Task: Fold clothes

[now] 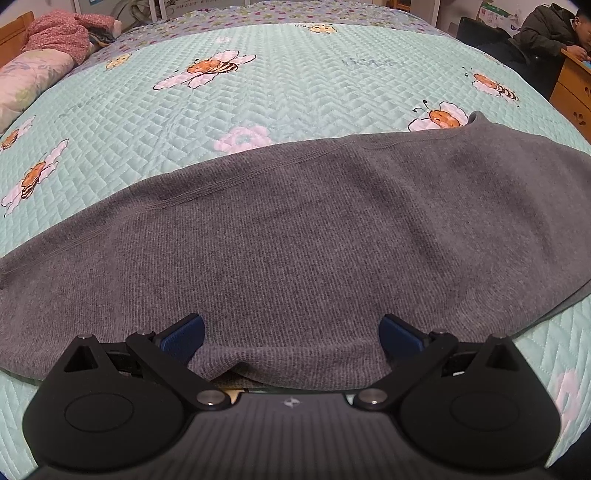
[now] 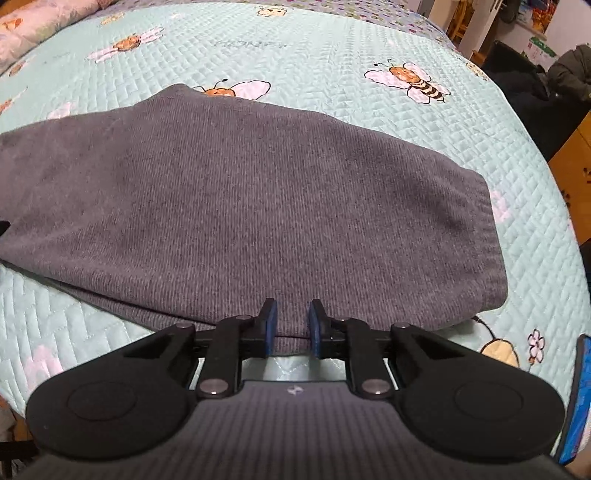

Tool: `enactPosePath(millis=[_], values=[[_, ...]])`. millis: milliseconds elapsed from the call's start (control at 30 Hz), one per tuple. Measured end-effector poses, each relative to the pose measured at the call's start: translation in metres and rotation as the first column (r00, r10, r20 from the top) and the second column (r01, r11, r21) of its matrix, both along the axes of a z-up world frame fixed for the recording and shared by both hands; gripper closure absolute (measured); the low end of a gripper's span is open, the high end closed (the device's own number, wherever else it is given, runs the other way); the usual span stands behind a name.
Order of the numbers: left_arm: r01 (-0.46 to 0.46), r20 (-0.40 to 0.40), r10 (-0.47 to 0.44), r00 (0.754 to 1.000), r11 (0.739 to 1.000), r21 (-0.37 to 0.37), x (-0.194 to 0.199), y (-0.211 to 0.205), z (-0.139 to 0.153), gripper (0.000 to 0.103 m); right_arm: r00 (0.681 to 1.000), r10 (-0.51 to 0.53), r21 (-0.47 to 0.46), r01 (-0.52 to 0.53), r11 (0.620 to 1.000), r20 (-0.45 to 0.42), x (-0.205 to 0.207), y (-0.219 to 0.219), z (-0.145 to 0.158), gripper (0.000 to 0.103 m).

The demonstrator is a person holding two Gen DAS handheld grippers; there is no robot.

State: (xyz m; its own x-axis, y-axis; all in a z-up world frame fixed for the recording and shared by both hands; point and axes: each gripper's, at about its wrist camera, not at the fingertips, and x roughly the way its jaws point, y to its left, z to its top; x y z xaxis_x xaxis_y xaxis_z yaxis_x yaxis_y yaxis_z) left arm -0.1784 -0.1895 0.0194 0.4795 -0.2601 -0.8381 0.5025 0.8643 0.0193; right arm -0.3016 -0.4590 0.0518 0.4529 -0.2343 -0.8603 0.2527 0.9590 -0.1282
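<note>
Beneath both cameras we see a bed covered by a mint quilted bedspread printed with bees and flowers, and on it a grey ribbed garment spread flat along the near edge. Closest to us, the left gripper hangs over the garment's near hem with its blue pads set wide apart, nothing pinched between them; the cloth only bunches up slightly below. Our right gripper sits at the same near hem further along, its pads drawn close together with a narrow fold of the grey cloth standing between them, and they seem to press on it, though the view at the tips is tight. Beyond the grippers the garment runs across the bed, its far edge lapping one printed bee. Toward the far left corner lie a pink floral bundle and a pale pillow. Past the far right corner a person in a dark jacket leans over a wooden desk.
</note>
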Motion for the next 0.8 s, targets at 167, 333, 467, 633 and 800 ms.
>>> enactPosePath(millis=[167,333,467,633,800], values=[[-0.001,0.002,0.001,1.000,1.000,0.001,0.000,0.000,-0.001,0.000,0.999,0.018,-0.020,-0.018,1.000,0.026,0.005,0.005,0.012,0.084],[-0.002,0.004,0.002,1.000,1.000,0.001,0.000,-0.001,-0.001,0.000,0.998,0.049,-0.033,-0.048,0.998,0.043,0.015,0.011,0.018,0.084],[0.000,0.005,0.000,1.000,1.000,-0.001,0.000,-0.001,-0.001,0.000,0.998,0.054,-0.035,-0.053,0.998,0.033,0.019,0.015,0.013,0.084],[0.005,0.008,-0.005,1.000,1.000,-0.004,0.000,0.000,-0.001,0.000,0.997,0.065,-0.098,-0.067,0.993,-0.031,0.014,0.010,-0.012,0.084],[0.009,0.007,-0.009,1.000,1.000,-0.006,0.000,0.000,-0.001,0.000,0.996,0.055,-0.166,-0.065,0.984,-0.063,0.010,0.008,-0.011,0.084]])
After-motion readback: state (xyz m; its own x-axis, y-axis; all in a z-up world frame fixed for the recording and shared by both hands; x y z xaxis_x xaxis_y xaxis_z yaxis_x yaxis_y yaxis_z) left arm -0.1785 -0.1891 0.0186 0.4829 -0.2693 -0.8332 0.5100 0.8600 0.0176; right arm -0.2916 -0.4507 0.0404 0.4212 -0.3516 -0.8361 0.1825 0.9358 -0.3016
